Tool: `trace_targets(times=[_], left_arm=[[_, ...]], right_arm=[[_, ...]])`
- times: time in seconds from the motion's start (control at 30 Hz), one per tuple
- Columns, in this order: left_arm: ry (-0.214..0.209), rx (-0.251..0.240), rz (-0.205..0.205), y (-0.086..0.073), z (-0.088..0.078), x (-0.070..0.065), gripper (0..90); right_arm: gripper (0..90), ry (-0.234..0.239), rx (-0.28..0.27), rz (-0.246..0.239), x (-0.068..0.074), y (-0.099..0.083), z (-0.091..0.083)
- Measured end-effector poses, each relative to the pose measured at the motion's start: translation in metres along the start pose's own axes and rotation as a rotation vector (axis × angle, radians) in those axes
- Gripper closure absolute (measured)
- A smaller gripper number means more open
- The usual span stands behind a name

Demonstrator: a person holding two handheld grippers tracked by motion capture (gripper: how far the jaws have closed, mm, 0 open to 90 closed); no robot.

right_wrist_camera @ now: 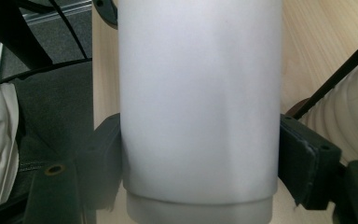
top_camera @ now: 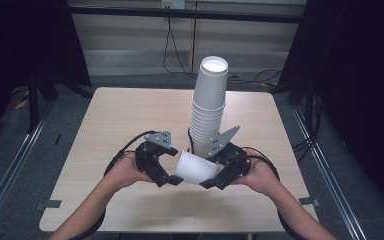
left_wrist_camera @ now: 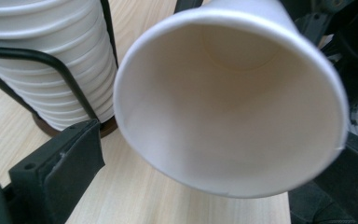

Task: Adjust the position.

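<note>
Item: cup (top_camera: pixel 196 169). White paper, single, lying on its side above the near middle of the table (top_camera: pixel 130 115), between my two grippers; base toward the right one, mouth toward the left one.

Right gripper (top_camera: pixel 211 181): I have its jaws closed on the cup's base end. In the right gripper view the cup (right_wrist_camera: pixel 199 107) runs straight up between the two black pads, both pressed flat on its wall just above the bottom rim.

Left gripper (top_camera: pixel 172 180): jaws spread wide. In the left gripper view the cup's open mouth (left_wrist_camera: pixel 230 100) faces me, one jaw at lower left clear of the rim, the other at lower right close under it; I cannot tell whether that one touches. It grips nothing.

Look of the cup: plain, matte, tapered, rolled rim, clean and empty inside, round bottom visible within.

Nearby: stack (top_camera: pixel 209 102) of like cups, upright in a black wire holder, just behind the held cup.
</note>
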State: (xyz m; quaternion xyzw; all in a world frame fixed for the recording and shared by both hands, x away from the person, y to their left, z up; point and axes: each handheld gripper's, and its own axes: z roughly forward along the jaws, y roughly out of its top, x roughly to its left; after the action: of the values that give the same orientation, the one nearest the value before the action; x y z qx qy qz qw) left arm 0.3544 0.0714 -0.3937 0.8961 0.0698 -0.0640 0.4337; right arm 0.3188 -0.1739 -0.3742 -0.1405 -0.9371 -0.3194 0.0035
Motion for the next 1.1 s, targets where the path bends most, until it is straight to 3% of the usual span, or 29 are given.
trace_targets(times=[0.43,0.57,0.83,0.93,1.1], left_arm=[[-0.012,-0.03,0.004,-0.0005,0.0036,-0.0014,0.2],[-0.007,-0.042,0.01,0.0002,0.0019,-0.0022,5.3],[-0.002,-0.071,0.026,0.0017,-0.0028,-0.0036,6.6],[-0.009,-0.094,0.006,0.0029,-0.0046,-0.0031,6.6],[-0.001,-0.083,0.002,0.0049,-0.0047,-0.0037,6.7]], right_arm=[[25.0,0.008,-0.037,0.008,-0.0003,-0.0023,0.0015],[25.0,0.013,-0.047,0.005,-0.0001,-0.0014,0.0028],[24.6,0.013,-0.053,-0.007,-0.0002,-0.0013,0.0024],[24.5,0.006,-0.051,-0.019,-0.0002,-0.002,0.004],[24.5,0.004,-0.051,-0.018,-0.0005,-0.0027,0.0063]])
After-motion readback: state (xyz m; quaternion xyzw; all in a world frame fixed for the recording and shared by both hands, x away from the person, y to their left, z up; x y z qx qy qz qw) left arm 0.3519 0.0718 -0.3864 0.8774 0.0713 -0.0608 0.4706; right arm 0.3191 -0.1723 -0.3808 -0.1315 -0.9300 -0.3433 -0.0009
